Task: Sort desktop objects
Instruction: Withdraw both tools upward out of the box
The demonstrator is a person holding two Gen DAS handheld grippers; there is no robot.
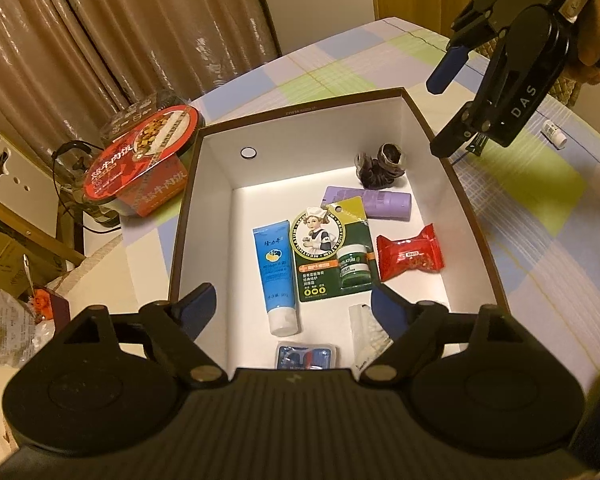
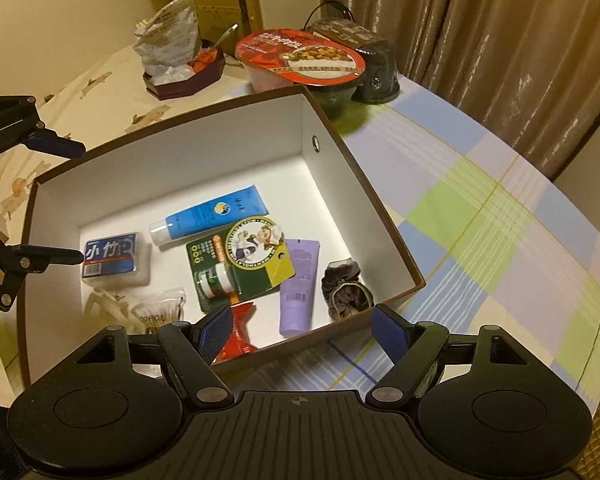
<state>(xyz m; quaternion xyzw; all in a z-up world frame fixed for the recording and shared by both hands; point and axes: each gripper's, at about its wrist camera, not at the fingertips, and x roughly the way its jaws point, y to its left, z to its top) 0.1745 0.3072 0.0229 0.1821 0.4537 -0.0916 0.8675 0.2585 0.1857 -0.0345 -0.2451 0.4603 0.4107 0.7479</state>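
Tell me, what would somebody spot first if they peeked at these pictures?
Probably the big white-lined box on the checked tablecloth, with small things lying on its floor: a blue tube, a green carded jar, a purple tube and a red packet. Behind the box sits a red-lidded meal bowl. Both hand-held grippers hover open above the box.

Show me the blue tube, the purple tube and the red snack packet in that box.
blue tube (image 1: 275,272), left wrist view, middle of its body.
purple tube (image 2: 299,285), right wrist view, middle of its body.
red snack packet (image 1: 411,254), left wrist view, centre of the wrapper.
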